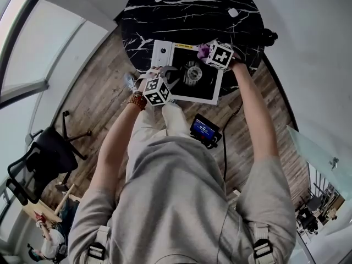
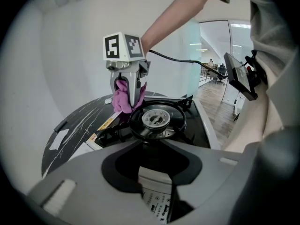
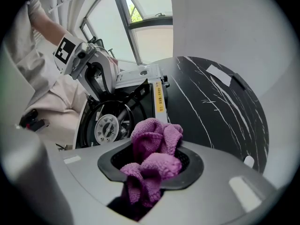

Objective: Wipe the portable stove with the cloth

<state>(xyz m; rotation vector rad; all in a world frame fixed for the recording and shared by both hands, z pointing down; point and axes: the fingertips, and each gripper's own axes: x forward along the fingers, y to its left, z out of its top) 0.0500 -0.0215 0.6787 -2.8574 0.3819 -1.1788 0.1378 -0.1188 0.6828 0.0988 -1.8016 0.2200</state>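
1. My left tongs [image 2: 157, 171] are clamped on the near edge of the portable stove [image 1: 206, 87], with its printed side panel between the jaws; that hand steadies it on the worktop [image 1: 187, 10].
2. My right tongs [image 3: 152, 170] are closed on the cloth [image 3: 157, 146], a bunched purple wad that spills out past the jaws; they point steeply down at the stove's far right corner; whether the cloth touches the surface there I cannot tell.
3. The stove sits at the near edge of the round worktop, its long axis running left to right; from the cloth, the burner [image 2: 157, 118] and the black top lie near and to the left.
4. So I judge the wiping falls to my right hand, which is closest to the bare top; the stroke should come toward me and leftward, skirting the burner ring, with the left as anchor.
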